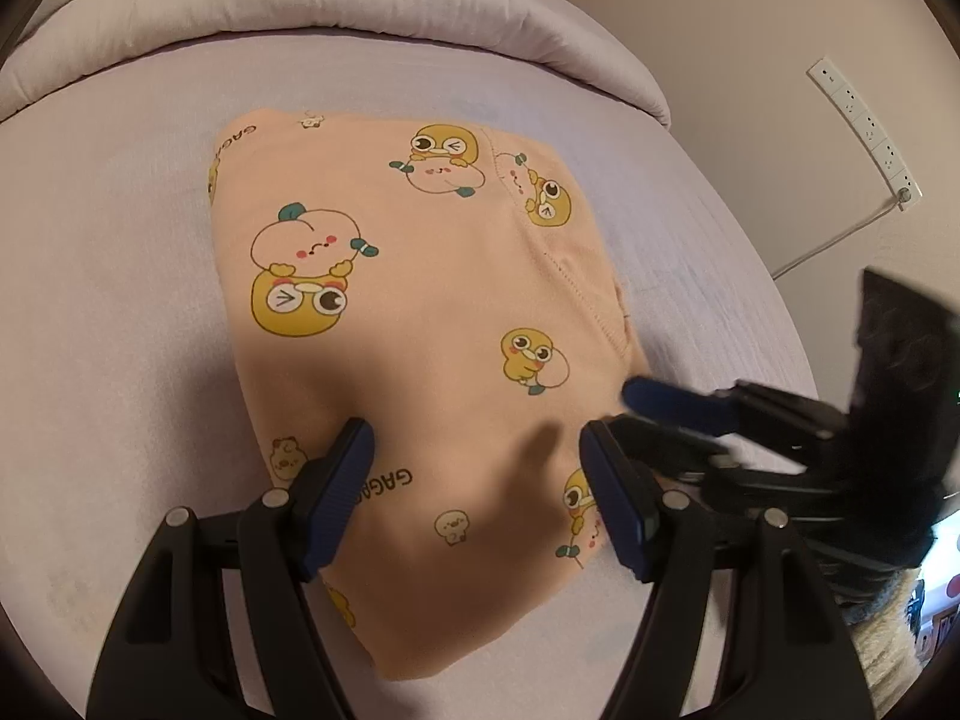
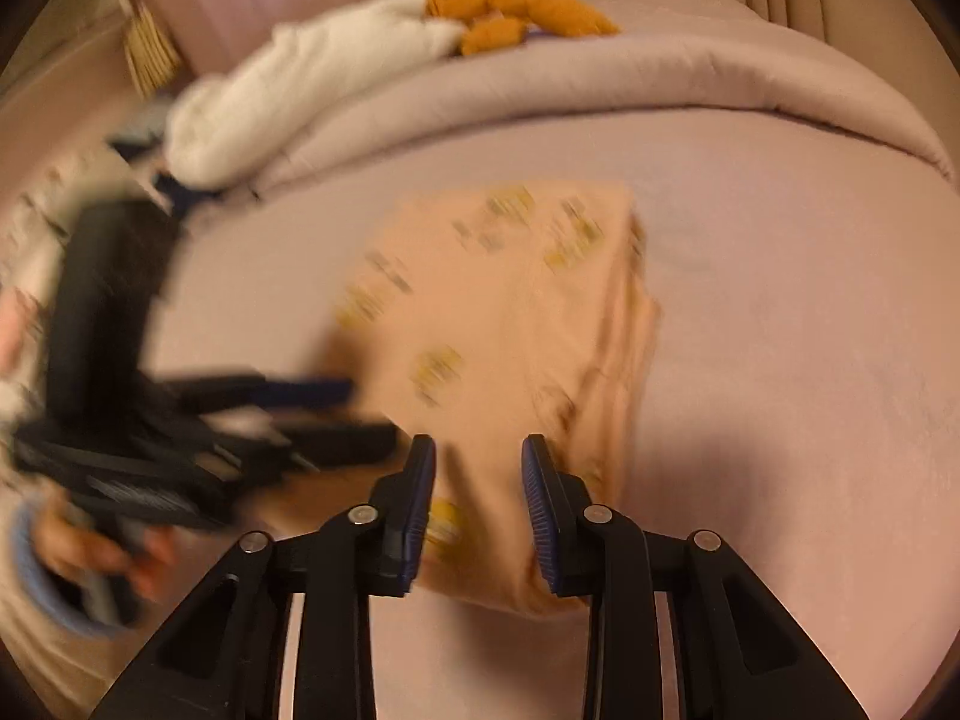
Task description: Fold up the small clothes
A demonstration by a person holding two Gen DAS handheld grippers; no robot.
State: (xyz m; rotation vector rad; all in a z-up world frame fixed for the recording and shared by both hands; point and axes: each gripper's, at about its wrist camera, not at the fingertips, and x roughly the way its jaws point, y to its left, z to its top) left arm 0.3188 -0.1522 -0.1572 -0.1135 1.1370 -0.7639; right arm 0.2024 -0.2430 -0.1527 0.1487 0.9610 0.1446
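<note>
one folded peach garment (image 1: 420, 324) lay flat on the bed sheet (image 1: 120, 276) | left gripper (image 1: 474, 468) spread wide above it, holding nothing | right gripper (image 2: 478, 480) likewise parted, empty | one duvet (image 1: 300, 6) behind

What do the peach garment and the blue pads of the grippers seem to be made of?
The peach garment looks like soft knit cotton, matte, with printed cartoon ducks; a stitched seam and soft folds suggest this. The blue pads of the left gripper look like ribbed rubber or soft plastic: fine grooves show on them. The right gripper has similar pads.
</note>
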